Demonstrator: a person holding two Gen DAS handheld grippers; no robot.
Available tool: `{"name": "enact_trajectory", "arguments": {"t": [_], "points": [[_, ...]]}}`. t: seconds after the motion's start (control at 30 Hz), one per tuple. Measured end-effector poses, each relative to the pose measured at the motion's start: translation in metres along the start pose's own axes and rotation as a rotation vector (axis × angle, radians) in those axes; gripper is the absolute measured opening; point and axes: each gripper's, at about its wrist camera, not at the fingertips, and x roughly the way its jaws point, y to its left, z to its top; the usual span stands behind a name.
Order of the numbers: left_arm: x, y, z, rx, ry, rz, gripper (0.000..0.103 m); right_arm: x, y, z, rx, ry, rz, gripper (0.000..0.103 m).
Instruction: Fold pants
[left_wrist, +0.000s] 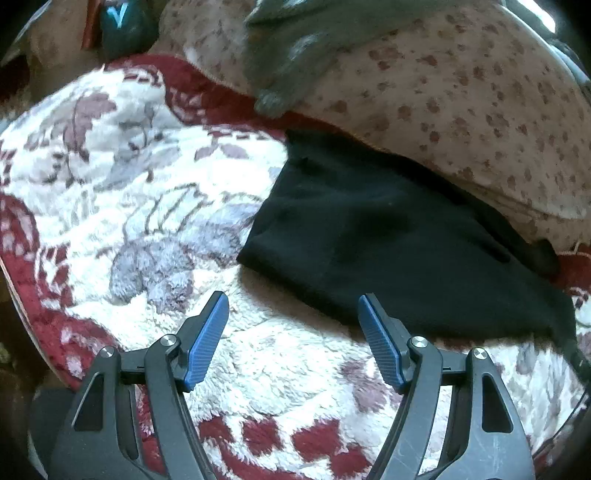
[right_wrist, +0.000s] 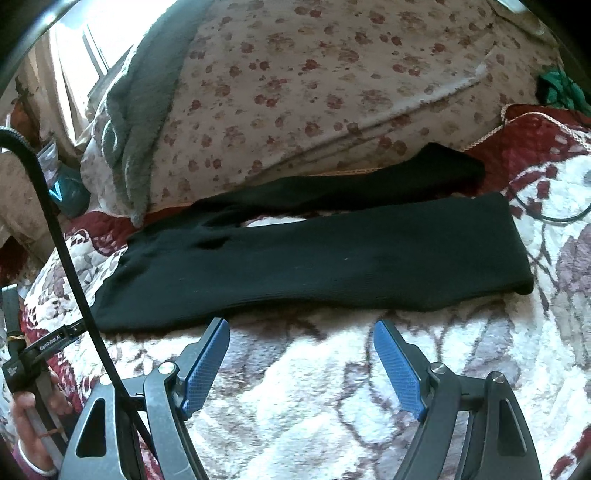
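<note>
**Pants laid out, folding not yet begun**

The black pants (right_wrist: 314, 254) are lying flat on the bed's plush floral blanket (right_wrist: 295, 387), legs side by side with a slim gap between, unfolded as far as I can judge. Both the left gripper (left_wrist: 293, 306) and right gripper (right_wrist: 301, 332) are hovering near the closest edge, jaws wide apart, gripping nothing. Every fold looks left to do.

Black pants (right_wrist: 314, 254): one pair
Hand-held grippers: two, left hand-held gripper (left_wrist: 293, 310), right hand-held gripper (right_wrist: 301, 338)
Floral blanket (right_wrist: 332, 398): one
Grey towel (right_wrist: 147, 110): one
</note>
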Motion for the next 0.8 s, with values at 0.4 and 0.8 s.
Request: {"name": "enact_trajectory", "arguments": {"t": [0.4,0.8], "points": [[0.024,-0.014,0.003,-0.025,0.036,-0.015,0.073,-0.004,-0.053,-0.009,0.132,0.003,0.05,0.079],[0.044,-0.037,0.019,-0.021,0.032,-0.005,0.073,0.03,-0.091,0.015,0.295,-0.046,0.14,0.079]]}}
